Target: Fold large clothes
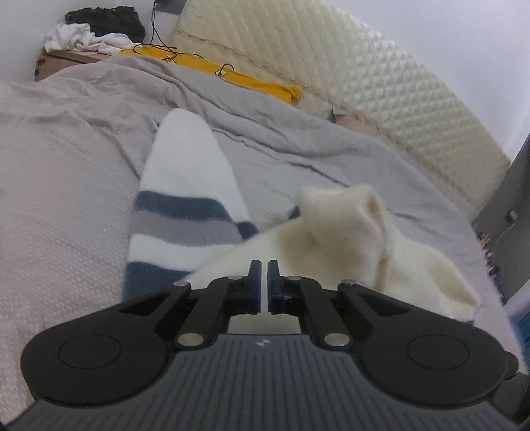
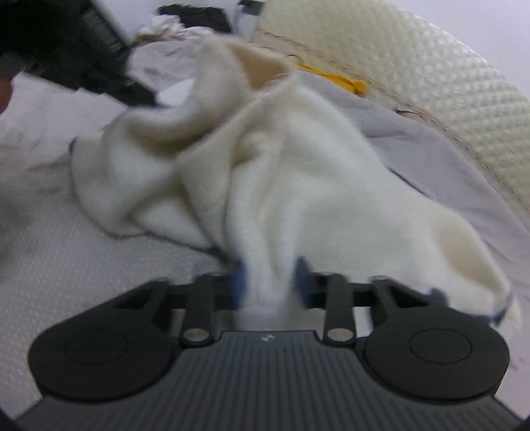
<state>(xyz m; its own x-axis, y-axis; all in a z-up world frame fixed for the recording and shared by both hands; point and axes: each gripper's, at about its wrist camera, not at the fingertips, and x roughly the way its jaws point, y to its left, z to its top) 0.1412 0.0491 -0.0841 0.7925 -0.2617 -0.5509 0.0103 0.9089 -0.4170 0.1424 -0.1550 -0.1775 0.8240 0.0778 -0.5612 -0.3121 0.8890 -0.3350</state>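
Observation:
A fluffy cream-white sweater point(image 1: 331, 238) with navy and grey stripes lies crumpled on the bed. One striped sleeve point(image 1: 185, 185) stretches away from me in the left wrist view. My left gripper point(image 1: 264, 265) is shut with nothing visibly between its fingers, just over the sweater's near edge. In the right wrist view, which is blurred, my right gripper point(image 2: 270, 281) is shut on a bunched fold of the sweater point(image 2: 281, 185), which rises in a heap ahead of it.
The bed has a pale textured sheet point(image 1: 59, 205) and a grey blanket point(image 1: 281, 139). A cream quilted headboard point(image 1: 381, 73) runs along the right. A yellow cloth point(image 1: 232, 76), cables and a pile of clothes point(image 1: 99, 30) lie at the far end.

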